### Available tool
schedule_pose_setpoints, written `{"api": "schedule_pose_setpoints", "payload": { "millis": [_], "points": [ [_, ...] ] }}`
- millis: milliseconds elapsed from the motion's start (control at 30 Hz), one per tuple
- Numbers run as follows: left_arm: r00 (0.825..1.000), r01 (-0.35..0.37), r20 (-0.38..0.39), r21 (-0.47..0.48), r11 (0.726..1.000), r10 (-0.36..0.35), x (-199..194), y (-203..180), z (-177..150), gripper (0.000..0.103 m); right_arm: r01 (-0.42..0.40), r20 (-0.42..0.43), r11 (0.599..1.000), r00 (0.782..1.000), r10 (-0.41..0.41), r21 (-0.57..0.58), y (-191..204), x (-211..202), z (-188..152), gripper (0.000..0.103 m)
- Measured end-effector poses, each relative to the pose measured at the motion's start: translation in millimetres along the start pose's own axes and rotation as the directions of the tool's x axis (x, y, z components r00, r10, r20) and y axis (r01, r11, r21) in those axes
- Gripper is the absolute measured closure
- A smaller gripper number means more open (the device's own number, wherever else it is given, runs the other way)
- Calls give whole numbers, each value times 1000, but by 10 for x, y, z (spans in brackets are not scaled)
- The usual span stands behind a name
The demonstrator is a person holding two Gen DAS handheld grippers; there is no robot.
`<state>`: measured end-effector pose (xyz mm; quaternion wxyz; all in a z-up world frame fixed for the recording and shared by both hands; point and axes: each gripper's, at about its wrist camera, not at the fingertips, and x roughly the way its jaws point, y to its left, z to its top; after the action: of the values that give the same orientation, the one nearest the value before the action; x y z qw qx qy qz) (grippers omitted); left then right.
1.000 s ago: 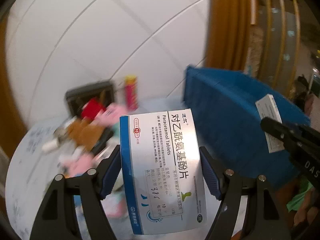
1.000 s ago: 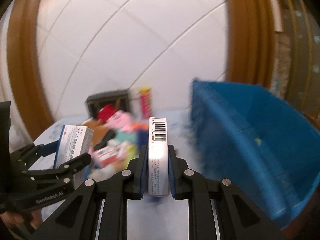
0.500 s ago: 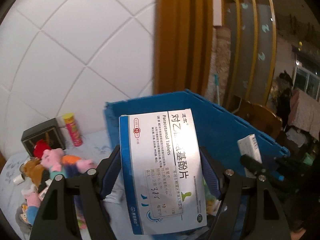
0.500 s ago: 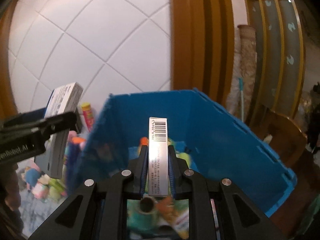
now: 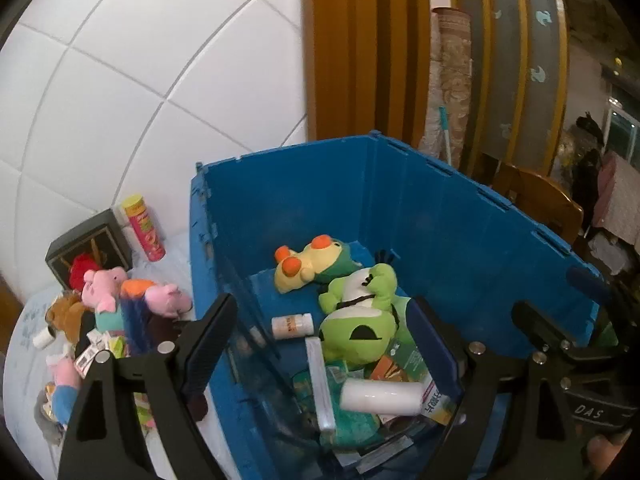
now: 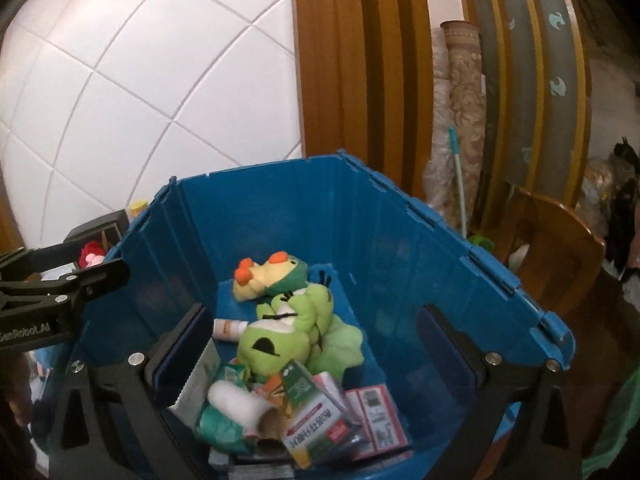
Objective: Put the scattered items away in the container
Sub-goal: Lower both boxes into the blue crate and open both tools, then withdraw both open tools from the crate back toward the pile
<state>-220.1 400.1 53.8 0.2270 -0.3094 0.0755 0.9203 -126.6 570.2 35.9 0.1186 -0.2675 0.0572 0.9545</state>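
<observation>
A deep blue crate (image 5: 460, 220) (image 6: 400, 240) holds a green frog plush (image 5: 356, 320) (image 6: 280, 332), a yellow and green plush (image 5: 308, 264) (image 6: 272, 272), a small white bottle (image 5: 292, 325), a white roll (image 5: 380, 396) (image 6: 236, 400) and several medicine boxes (image 6: 316, 432). My left gripper (image 5: 324, 340) hangs open over the crate's left part with nothing between its fingers. My right gripper (image 6: 320, 344) is also open and empty, above the crate's middle. Scattered plush toys (image 5: 120, 292) lie on the table left of the crate.
A pink snack can (image 5: 144, 228) and a dark box (image 5: 88, 248) stand by the tiled wall. Wooden door frame (image 6: 340, 60), a rolled rug (image 6: 464, 120) and a wooden chair (image 6: 560, 248) are behind and right of the crate.
Both grippers have swung right over the crate and opened. The paracetamol box left my left gripper and the narrow barcode box left my right one; both now lie in the crate.
</observation>
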Motion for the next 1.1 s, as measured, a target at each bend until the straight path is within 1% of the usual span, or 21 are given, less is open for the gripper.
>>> {"api": "schedule_pose_setpoints", "payload": {
  "millis": [100,500,767,1100],
  "points": [
    [1000,-16,-9,-15,1000,16,18,47,-51,16,-1,-5,1000,1000,1,-5,-8,3,-23,0],
    [998,-62,2,-81,995,62,-212,396,-253,16,-37,-14,999,999,37,-13,171,12,-89,0],
    [998,-62,7,-83,995,63,-317,451,-320,16,-50,-16,998,999,50,-25,266,-7,-108,0],
    [998,-68,4,-103,992,69,-405,581,-420,16,-38,-27,999,999,37,-31,311,-14,-147,0]
  ]
}}
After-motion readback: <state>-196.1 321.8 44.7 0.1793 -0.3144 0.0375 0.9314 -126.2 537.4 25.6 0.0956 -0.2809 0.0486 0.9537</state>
